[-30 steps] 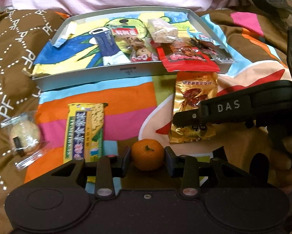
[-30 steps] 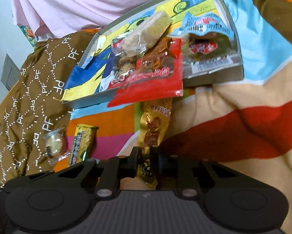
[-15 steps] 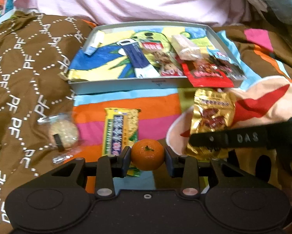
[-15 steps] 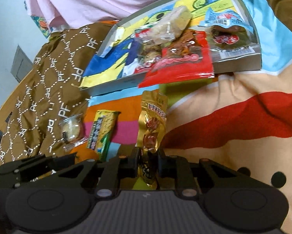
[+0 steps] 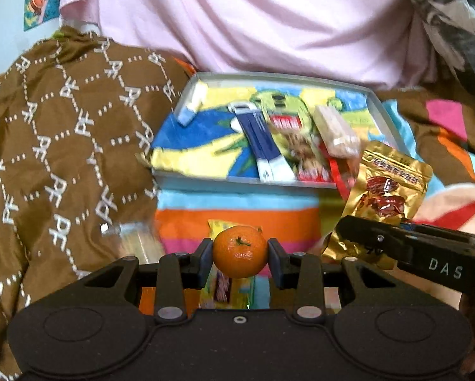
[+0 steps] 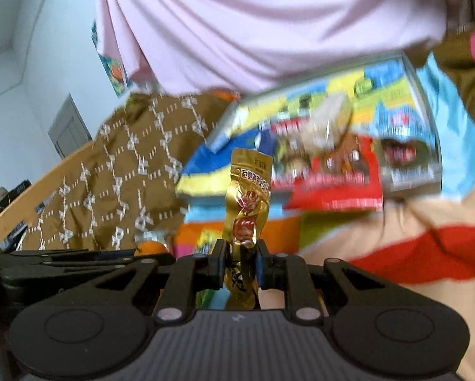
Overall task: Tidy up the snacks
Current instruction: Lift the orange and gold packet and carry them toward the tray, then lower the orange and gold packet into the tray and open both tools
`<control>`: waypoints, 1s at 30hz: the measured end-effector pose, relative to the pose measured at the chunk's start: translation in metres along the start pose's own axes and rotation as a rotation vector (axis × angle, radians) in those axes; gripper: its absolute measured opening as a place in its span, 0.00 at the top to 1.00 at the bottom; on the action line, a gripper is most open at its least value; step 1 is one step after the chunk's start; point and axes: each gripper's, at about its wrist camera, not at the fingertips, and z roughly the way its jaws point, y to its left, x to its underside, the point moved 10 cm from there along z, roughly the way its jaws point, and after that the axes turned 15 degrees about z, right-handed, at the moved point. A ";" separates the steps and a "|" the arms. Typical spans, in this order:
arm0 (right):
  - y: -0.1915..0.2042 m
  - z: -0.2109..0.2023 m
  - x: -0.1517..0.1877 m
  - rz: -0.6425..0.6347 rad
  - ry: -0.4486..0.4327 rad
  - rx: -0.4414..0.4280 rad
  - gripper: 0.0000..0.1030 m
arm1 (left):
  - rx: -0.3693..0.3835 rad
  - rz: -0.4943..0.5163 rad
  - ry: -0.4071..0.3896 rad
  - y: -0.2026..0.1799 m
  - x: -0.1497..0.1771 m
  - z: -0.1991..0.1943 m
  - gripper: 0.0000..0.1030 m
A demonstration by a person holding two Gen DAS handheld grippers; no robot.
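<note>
Orange fruit first: my left gripper (image 5: 240, 255) is clamped on a small mandarin (image 5: 240, 251), pads pressing both sides, jaws barely apart beyond the fruit's width. My right gripper (image 6: 240, 262) is pinched nearly closed on the lower part of a gold foil pouch (image 6: 248, 203), which stands up between the jaws, its top edge free.

Both loads hang above the striped blanket (image 5: 237, 219), near side of the grey tray (image 5: 237, 184) that lies on the bed further off. Inside the tray's right half sit a red packet (image 6: 336, 187), a pale wrapped bar (image 5: 334, 131) and a blue-and-white sachet (image 5: 263, 149); the left half shows bare cartoon lining. A yellow packet (image 5: 224, 289) is left on the blanket right under the mandarin.

Judging the step: carry both over the near rim and set them down in the open left half. I'd keep the squeeze on the mandarin gentle, since it rolls, and lower it against a wall or another packet. The pouch is floppy, so lay it flat rather than drop it on end.

Writing: "DAS" in white on the right gripper's side (image 5: 445, 268); "PF" repeated over the brown quilt (image 5: 63, 158). The pouch carries Chinese characters, too blurred for me to read.
</note>
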 end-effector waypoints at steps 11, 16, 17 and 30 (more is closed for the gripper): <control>0.002 0.007 -0.037 -0.033 -0.186 -0.034 0.80 | -0.073 -0.080 -0.076 0.038 -0.056 0.023 0.62; 0.009 0.027 -0.057 -0.041 -0.212 -0.071 0.80 | -0.113 -0.105 -0.085 0.053 -0.075 0.041 0.62; 0.011 0.032 -0.060 -0.043 -0.213 -0.079 0.80 | -0.119 -0.104 -0.084 0.056 -0.077 0.044 0.62; 0.011 0.087 -0.066 -0.041 -0.148 -0.102 0.80 | -0.148 -0.134 -0.027 0.069 -0.072 0.107 0.62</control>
